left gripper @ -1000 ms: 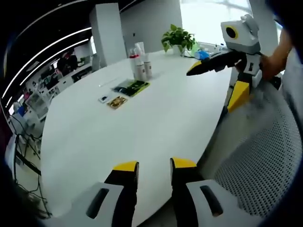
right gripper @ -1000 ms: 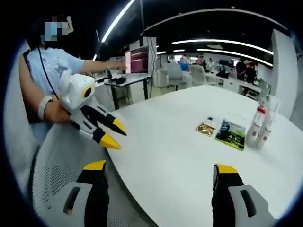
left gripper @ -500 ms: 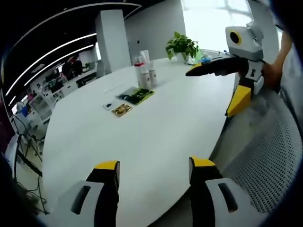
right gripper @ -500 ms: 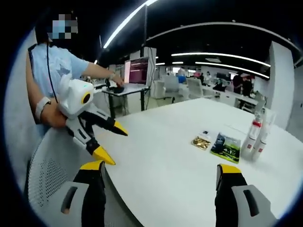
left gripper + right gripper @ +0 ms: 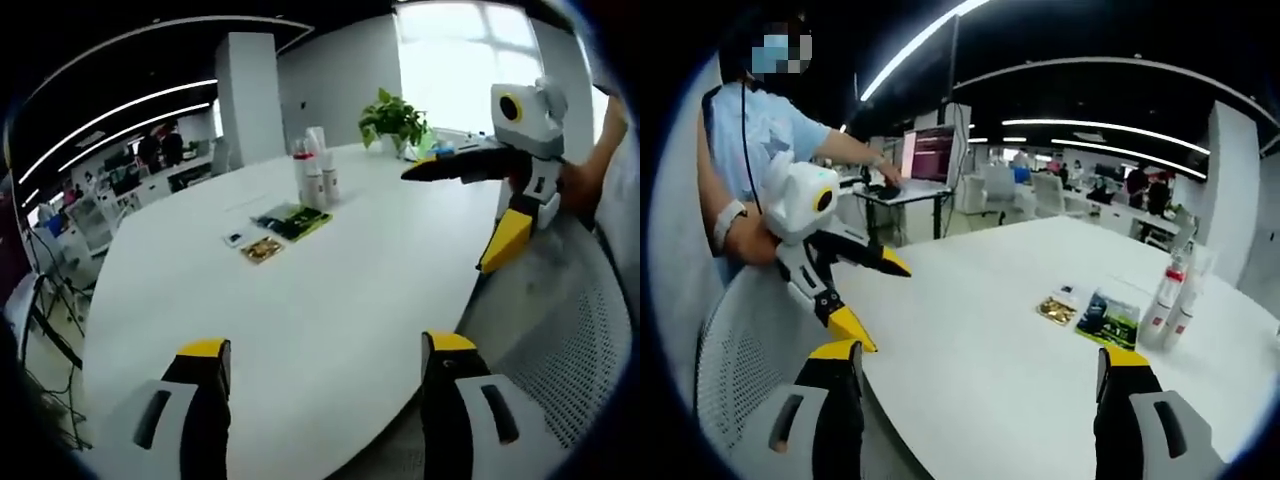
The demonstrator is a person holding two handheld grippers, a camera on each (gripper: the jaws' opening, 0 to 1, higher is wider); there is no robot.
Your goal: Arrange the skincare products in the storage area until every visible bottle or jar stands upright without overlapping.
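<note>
Table: a large white oval table fills the middle of both views, with a mesh chair back at its near edge.
Person: a seated person holds both tools at the near end, well apart from the products.
Left gripper: the left gripper hangs over the near table edge, its yellow-tipped jaws spread wide with nothing between them; the right gripper view shows it from the side, jaws likewise parted.
Right gripper: the right gripper has its jaws set wide apart and empty; the left gripper view shows it from the side, jaws gaping.
Bottles: a tight cluster of pale bottles with red bands stands upright at the far part of the table.
Packets: a dark green packet, a small golden packet and a tiny white item lie flat just beside the bottles.
Progress: by the look of it, nothing is yet touched; whether the bottles overlap cannot be told from here.
Writing: labels are too small and blurred to read; no brand can be made out.
</note>
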